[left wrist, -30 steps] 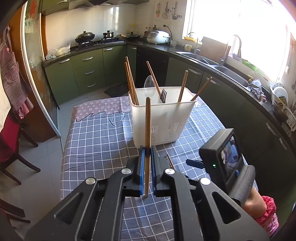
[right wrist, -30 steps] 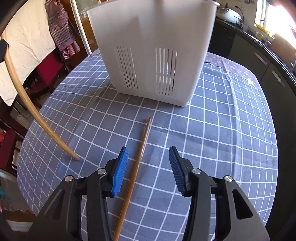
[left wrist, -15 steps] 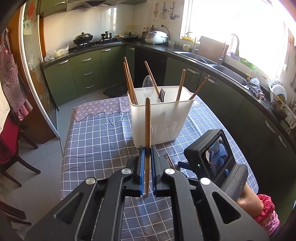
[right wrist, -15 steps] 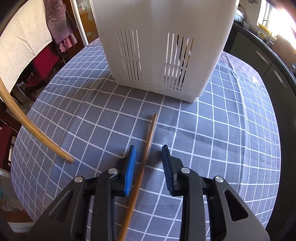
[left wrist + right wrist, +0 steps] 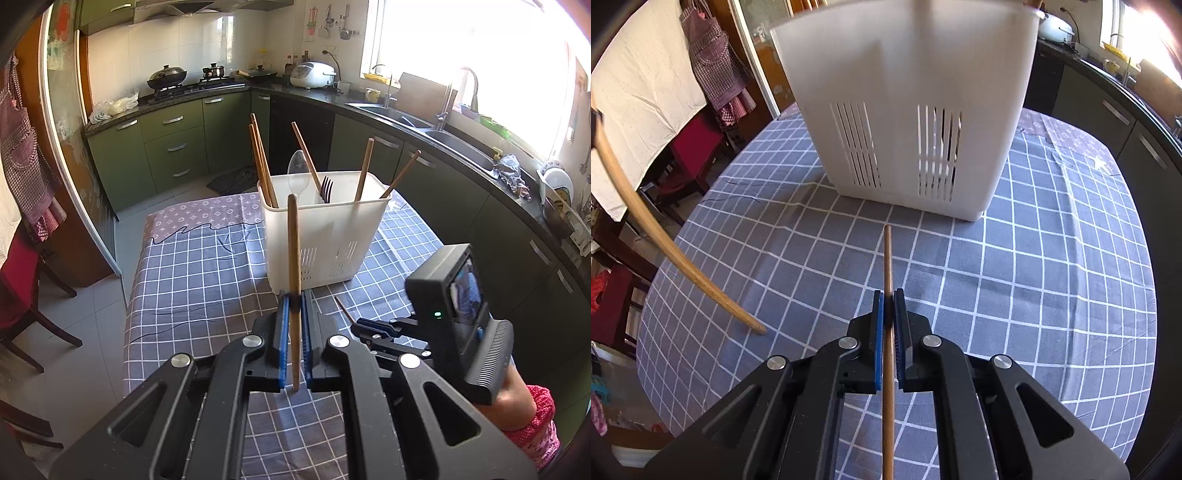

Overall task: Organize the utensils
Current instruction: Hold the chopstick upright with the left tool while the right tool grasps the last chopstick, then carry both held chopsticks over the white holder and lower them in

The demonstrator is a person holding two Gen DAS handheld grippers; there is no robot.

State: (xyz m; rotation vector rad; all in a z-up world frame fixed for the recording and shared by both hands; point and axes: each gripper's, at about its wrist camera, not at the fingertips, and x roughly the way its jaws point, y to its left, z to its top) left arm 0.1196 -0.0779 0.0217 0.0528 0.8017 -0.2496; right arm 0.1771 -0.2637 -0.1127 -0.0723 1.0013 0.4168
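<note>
A white slotted utensil holder [image 5: 327,236] stands on the checked tablecloth and holds several wooden chopsticks, a spoon [image 5: 297,173] and a fork [image 5: 325,188]. My left gripper [image 5: 294,299] is shut on a wooden chopstick [image 5: 293,243], held upright in front of the holder. My right gripper [image 5: 888,299] is shut on another chopstick [image 5: 888,266] that lies low over the cloth and points at the holder [image 5: 908,110]. The left hand's chopstick [image 5: 665,243] shows at the left of the right wrist view.
The table [image 5: 192,266] has edges close on the left and right. Red chairs [image 5: 22,288] stand to its left. Green kitchen cabinets [image 5: 166,147], a stove and a sink counter [image 5: 461,136] run behind and to the right.
My right gripper has closed from wide open onto the chopstick on the cloth and squared up with it. The left gripper has held its chopstick nearly still.
</note>
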